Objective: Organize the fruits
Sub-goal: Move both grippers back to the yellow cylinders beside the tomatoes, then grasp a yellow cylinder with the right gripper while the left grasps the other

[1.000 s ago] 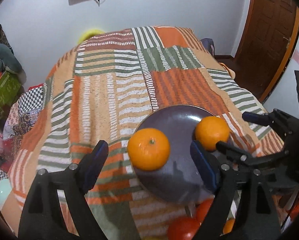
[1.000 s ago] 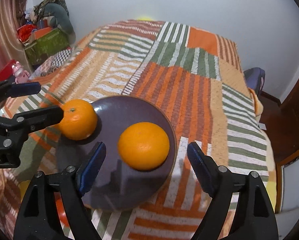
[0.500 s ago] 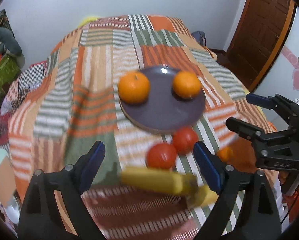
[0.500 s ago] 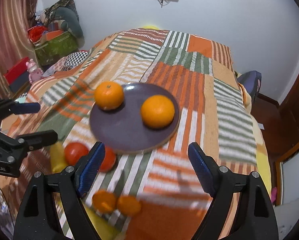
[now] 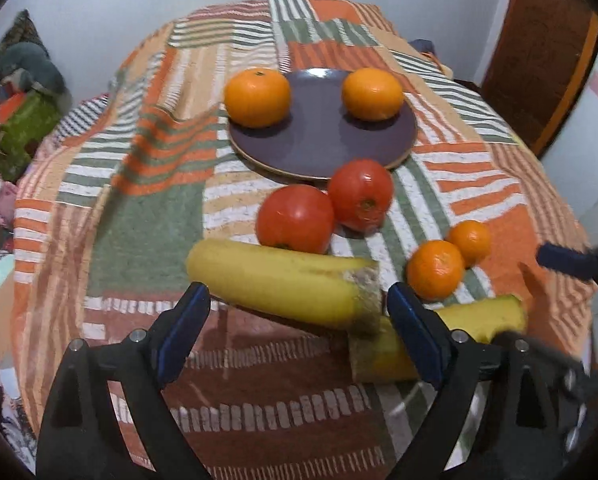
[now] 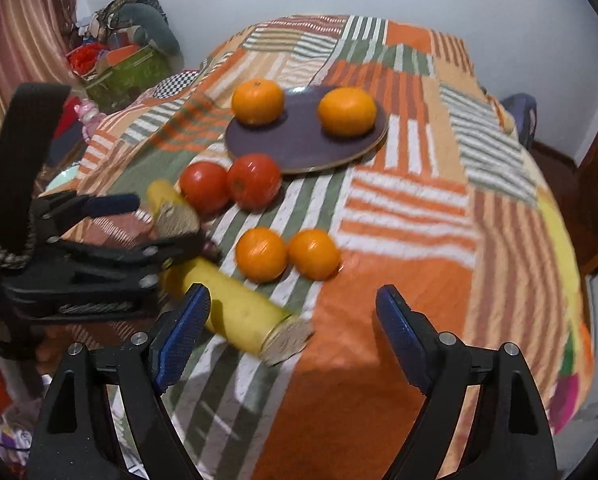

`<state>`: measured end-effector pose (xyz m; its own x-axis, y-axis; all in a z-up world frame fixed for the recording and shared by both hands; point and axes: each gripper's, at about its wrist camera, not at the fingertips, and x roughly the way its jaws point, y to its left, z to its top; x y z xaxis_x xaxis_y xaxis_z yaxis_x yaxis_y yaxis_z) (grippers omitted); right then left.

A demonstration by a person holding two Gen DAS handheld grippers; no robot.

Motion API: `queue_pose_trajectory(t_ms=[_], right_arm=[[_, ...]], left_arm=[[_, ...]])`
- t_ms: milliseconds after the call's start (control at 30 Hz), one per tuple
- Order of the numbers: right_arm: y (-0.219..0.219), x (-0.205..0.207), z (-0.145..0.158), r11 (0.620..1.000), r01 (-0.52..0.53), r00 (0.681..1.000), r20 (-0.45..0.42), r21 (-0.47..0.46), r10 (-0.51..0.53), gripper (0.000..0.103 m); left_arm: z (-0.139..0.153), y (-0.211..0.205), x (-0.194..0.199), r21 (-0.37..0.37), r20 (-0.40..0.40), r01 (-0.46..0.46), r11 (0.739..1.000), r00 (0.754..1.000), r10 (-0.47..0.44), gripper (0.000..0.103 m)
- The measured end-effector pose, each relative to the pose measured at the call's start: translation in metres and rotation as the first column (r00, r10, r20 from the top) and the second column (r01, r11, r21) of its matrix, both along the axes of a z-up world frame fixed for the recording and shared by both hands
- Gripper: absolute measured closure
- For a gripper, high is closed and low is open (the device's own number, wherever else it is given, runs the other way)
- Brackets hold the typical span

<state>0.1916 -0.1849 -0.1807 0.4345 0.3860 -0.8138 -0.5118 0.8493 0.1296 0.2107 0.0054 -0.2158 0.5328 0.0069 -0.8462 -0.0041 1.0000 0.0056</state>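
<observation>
A dark purple plate (image 5: 323, 140) (image 6: 299, 144) on the striped bedspread holds two large oranges (image 5: 257, 96) (image 5: 373, 94). In front of it lie two red tomatoes (image 5: 297, 218) (image 5: 361, 194), two small tangerines (image 5: 435, 268) (image 5: 470, 240) and two yellow bananas with cut ends (image 5: 287, 284) (image 5: 459, 336). My left gripper (image 5: 299, 328) is open and empty, just before the nearer banana. My right gripper (image 6: 293, 332) is open and empty, above the second banana (image 6: 235, 308) and short of the tangerines (image 6: 261, 254).
The patchwork bedspread (image 6: 419, 200) covers a bed that drops off at the right and front. A green box with clutter (image 6: 127, 68) stands at the left by the wall. A brown door (image 5: 539, 52) is at the right.
Both grippers have pulled back from the plate toward the bed's front. The oranges stay on the plate, and the tomatoes, tangerines and bananas have come into view.
</observation>
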Motion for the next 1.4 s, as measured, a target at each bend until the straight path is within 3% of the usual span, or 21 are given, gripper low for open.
queue_pose_trajectory(t_ms=[100,233,267,533,700,833,867,1200,1300,1400], right_arm=[[0.006,-0.007,-0.006,1.000,-0.019,1.000,-0.004,-0.004,0.019,0.020],[0.010,-0.011,-0.011,0.999,-0.045,0.999,-0.010,0.011,0.045,0.024],[0.011,-0.011,-0.013,0.998,-0.054,0.998,-0.016,0.012,0.054,0.031],[0.011,-0.015,-0.016,0.996,-0.089,0.996,-0.023,0.010,0.089,0.040],[0.013,-0.024,-0.010,0.989,-0.141,0.990,-0.008,-0.035,0.141,0.053],[0.018,-0.021,-0.008,0.980,-0.187,0.982,-0.015,-0.073,0.187,0.050],[0.020,-0.019,-0.009,0.978,-0.193,0.981,-0.020,-0.077,0.192,0.050],[0.035,-0.007,-0.025,0.962,-0.256,0.966,-0.045,-0.095,0.253,0.045],[0.034,-0.009,-0.025,0.961,-0.263,0.965,-0.031,-0.086,0.262,0.051],[0.034,-0.015,-0.022,0.958,-0.274,0.962,-0.021,-0.082,0.273,0.059]], left_arm=[[-0.001,0.005,-0.003,-0.011,0.015,-0.007,1.000,1.000,0.007,0.014],[0.004,0.013,-0.016,-0.025,0.032,0.022,0.999,0.999,-0.021,0.039],[0.005,0.016,-0.019,-0.024,0.032,0.024,0.999,0.999,-0.024,0.044],[-0.007,0.059,-0.054,-0.085,-0.048,0.025,0.996,0.998,-0.029,0.061],[0.004,0.063,-0.067,-0.075,-0.034,0.031,0.997,0.999,-0.033,0.061],[0.009,0.061,-0.061,-0.085,-0.010,-0.002,0.996,1.000,0.002,0.028],[0.008,0.059,-0.058,-0.081,-0.007,-0.011,0.997,1.000,0.010,0.027],[-0.027,0.053,-0.021,-0.056,-0.069,-0.093,0.994,0.994,0.089,0.027],[-0.024,0.050,-0.026,-0.074,-0.050,-0.063,0.995,0.997,0.060,0.048],[-0.021,0.051,-0.032,-0.070,-0.042,-0.060,0.996,0.997,0.057,0.052]])
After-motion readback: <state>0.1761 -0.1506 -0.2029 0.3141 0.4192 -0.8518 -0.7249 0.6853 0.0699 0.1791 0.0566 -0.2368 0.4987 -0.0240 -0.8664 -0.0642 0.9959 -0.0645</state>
